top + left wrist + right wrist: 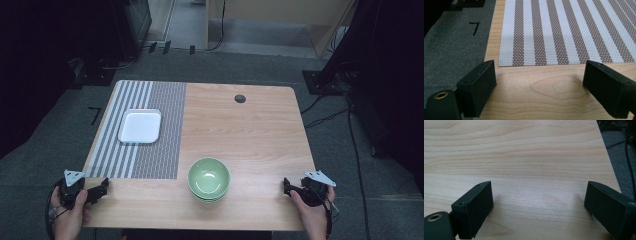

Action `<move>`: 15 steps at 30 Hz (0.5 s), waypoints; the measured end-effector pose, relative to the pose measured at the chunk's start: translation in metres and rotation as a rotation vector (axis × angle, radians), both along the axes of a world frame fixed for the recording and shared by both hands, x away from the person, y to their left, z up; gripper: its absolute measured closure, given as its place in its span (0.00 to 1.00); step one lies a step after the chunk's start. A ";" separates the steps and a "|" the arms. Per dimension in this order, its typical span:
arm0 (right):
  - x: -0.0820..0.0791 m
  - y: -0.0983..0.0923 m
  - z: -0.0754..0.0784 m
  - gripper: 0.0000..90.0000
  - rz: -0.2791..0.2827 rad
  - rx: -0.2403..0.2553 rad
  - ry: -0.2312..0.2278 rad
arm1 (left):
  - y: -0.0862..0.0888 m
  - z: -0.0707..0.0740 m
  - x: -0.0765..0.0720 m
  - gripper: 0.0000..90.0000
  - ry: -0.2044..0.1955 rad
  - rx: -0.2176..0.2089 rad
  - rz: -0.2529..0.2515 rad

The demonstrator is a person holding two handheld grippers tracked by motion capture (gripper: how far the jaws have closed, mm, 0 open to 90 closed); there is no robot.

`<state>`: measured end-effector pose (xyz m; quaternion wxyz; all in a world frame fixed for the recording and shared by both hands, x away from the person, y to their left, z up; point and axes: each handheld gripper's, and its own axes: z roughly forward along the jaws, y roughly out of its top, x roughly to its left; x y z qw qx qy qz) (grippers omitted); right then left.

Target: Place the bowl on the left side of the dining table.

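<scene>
Step in hand: judged to be the approach to the green bowls [209, 179], which are the things nearest the grippers and are not yet touched.
Left gripper [103, 186]: jaws stand wide with nothing between them; bare wood lies between the fingers [477, 87], and the near edge of the striped placemat [564, 30] lies just beyond them.
Right gripper [287, 187]: jaws wide and empty over plain wood of the table [524, 157], near its right edge.
Green bowls: a nested stack, well apart from both pairs of fingertips and between them, near the table's front edge.
Advice: close on the rim, one jaw inside and one outside; glazed walls will likely slip.
Materials: bowls round, smooth, glossy; placemat woven mesh, flat; white tray [140, 126] square with rounded corners, resting on the placemat; table pale wood grain.
</scene>
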<state>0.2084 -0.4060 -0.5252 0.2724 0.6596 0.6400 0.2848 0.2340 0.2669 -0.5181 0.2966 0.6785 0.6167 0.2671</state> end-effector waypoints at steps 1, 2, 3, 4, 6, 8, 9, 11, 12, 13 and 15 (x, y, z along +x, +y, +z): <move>0.000 0.000 0.000 0.09 0.000 0.000 0.000 | 0.000 0.000 0.000 0.12 0.000 0.000 0.000; 0.000 0.000 0.000 0.09 0.000 -0.001 0.000 | 0.000 0.000 0.000 0.12 -0.001 0.000 0.001; -0.001 0.001 0.000 0.10 -0.003 -0.004 -0.006 | 0.000 0.000 0.000 0.12 -0.001 -0.001 0.002; -0.001 0.001 0.000 0.10 -0.003 -0.004 -0.006 | 0.000 0.000 0.000 0.12 -0.001 0.000 0.002; -0.003 0.005 0.004 0.10 -0.001 -0.038 -0.048 | 0.000 0.000 0.001 0.12 0.000 0.000 0.003; -0.003 0.007 0.007 0.10 -0.001 -0.031 -0.061 | 0.000 0.000 0.001 0.12 0.000 -0.001 0.003; -0.004 0.012 0.015 0.10 0.008 -0.025 -0.091 | 0.000 0.000 0.001 0.12 0.000 -0.001 0.003; -0.005 0.018 0.024 0.10 0.019 -0.012 -0.116 | 0.000 0.000 0.001 0.12 0.000 -0.001 0.003; -0.005 0.022 0.028 0.10 0.029 -0.001 -0.129 | 0.000 0.000 0.001 0.12 0.000 -0.001 0.003; -0.006 0.025 0.031 0.10 0.037 0.006 -0.141 | 0.000 0.000 0.001 0.12 0.000 0.000 0.003; -0.007 0.034 0.039 0.10 0.054 0.010 -0.156 | 0.000 0.000 0.001 0.12 0.000 0.000 0.003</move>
